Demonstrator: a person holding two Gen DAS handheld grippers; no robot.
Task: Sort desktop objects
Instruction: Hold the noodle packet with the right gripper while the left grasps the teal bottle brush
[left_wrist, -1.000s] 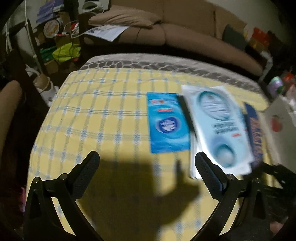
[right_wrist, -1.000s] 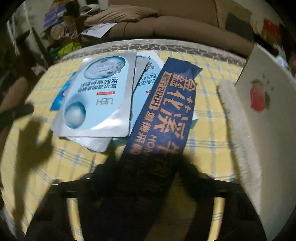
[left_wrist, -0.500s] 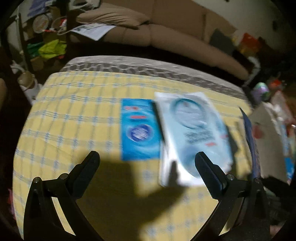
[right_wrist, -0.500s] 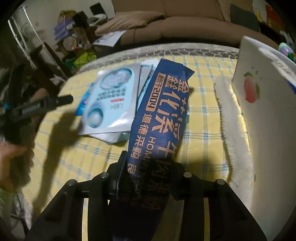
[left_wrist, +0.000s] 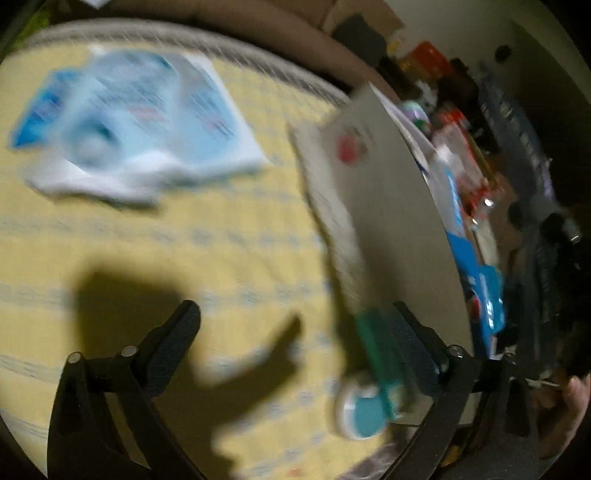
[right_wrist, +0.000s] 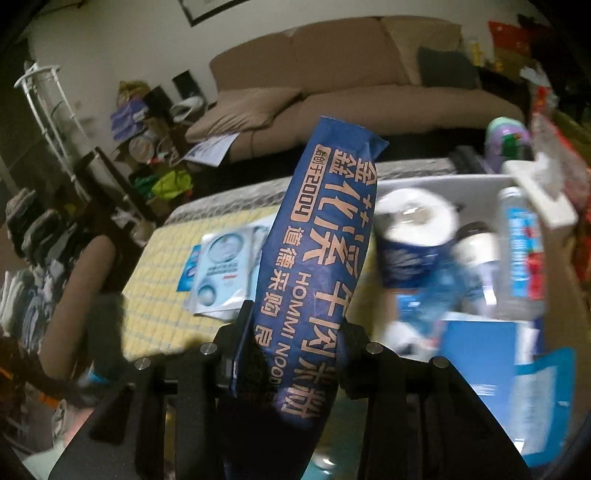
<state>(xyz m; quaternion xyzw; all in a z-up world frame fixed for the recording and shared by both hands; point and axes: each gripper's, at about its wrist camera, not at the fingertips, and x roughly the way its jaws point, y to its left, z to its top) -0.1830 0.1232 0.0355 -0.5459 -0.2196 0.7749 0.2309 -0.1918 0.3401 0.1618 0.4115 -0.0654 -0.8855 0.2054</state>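
Note:
My right gripper (right_wrist: 295, 332) is shut on a long dark blue noodle packet (right_wrist: 321, 236) with orange lettering and holds it up in the air, beside the open white storage box (right_wrist: 480, 181). Pale blue face-mask sachets (right_wrist: 221, 269) lie on the yellow checked tablecloth (right_wrist: 159, 295) behind it. In the blurred left wrist view my left gripper (left_wrist: 295, 317) is open and empty over the cloth (left_wrist: 184, 240). The sachets (left_wrist: 140, 122) lie at the far left. A small round teal-and-white thing (left_wrist: 362, 406) lies by my right finger (left_wrist: 413, 343). The box wall (left_wrist: 391, 192) stands to the right.
The box holds a toilet roll (right_wrist: 417, 218), a plastic bottle (right_wrist: 517, 251) and blue packets (right_wrist: 476, 350). A brown sofa (right_wrist: 351, 74) stands behind the table. Clutter and shelves fill the far left (right_wrist: 147, 147). A brown chair back (right_wrist: 85, 277) is at the table's left.
My right gripper has lifted the noodle packet off the table and moved right to the box. My left gripper has swung right, from the sachets toward the box wall.

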